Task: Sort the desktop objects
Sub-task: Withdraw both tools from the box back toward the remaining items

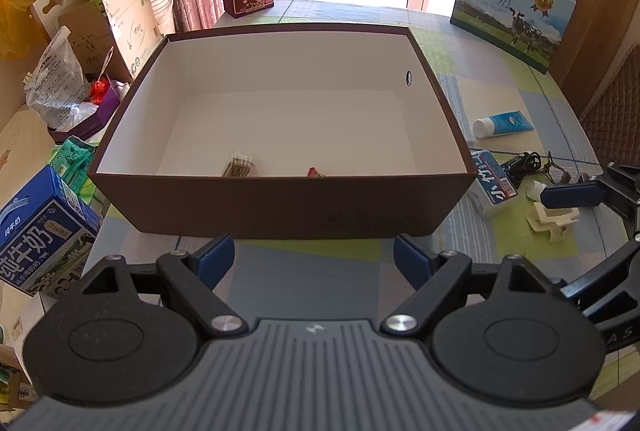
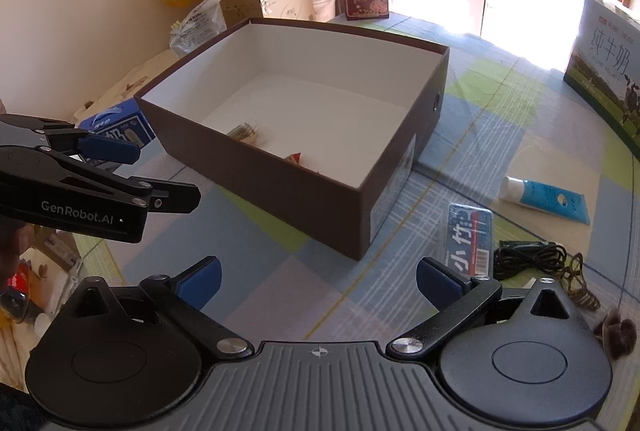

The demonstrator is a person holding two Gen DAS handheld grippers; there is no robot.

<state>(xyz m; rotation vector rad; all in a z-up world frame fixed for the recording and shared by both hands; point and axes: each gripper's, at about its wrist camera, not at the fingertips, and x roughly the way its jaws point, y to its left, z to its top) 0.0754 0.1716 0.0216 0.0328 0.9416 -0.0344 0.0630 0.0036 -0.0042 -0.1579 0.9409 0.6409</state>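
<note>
Both grippers, left gripper (image 1: 314, 258) and right gripper (image 2: 318, 281), hang released and empty low in the frame. The brown box (image 1: 280, 205) sits mid-frame as the collecting bin; the tube (image 2: 546, 199), tissue pack (image 2: 471, 238) and cable (image 2: 530, 258) wait unsorted on the surface at right.

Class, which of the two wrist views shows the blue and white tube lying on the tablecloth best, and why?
The right wrist view: the blue and white tube lies there whole and unobstructed, cap to crimped end, right of the brown open box. The left wrist view shows the tube whole too, but smaller, beside the box's right wall.
</note>
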